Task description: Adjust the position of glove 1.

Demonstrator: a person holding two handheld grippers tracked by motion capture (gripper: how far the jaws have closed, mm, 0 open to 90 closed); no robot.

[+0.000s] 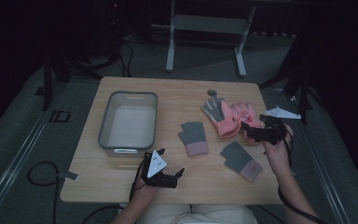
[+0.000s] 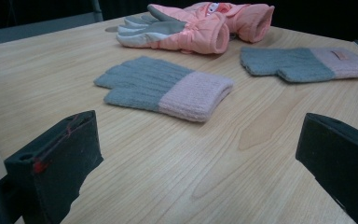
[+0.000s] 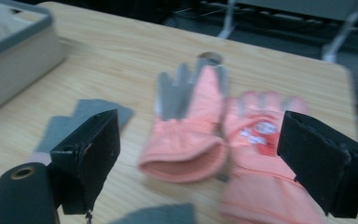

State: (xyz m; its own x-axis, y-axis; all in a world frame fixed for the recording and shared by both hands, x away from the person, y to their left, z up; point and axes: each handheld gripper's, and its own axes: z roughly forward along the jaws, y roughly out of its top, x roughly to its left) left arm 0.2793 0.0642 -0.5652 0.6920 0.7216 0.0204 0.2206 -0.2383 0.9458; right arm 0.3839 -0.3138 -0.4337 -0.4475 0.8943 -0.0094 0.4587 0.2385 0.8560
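High view: the wooden table takes up most of the scene, with a grey plastic bin standing on its left half. To the right of the bin lie four gloves. The biggest are the two pink padded gloves, side by side and touching at the far right, one palm up with a grey palm. Nearer the person are two small grey knit mitts with pink cuffs: the left mitt sits near the table's middle, and the right mitt lies at a slant to its right, apart from it.

The right gripper hovers at the cuffs of the pink gloves; in the right gripper view its jaws stand wide apart, with the two cuffs between them, holding nothing. That picture is blurred.

The left gripper sits low at the near edge of the table, just in front of the bin. Its jaws are also spread and empty, pointing across bare wood toward the left mitt.

A small dark round disc lies beyond the pink gloves' fingertips.
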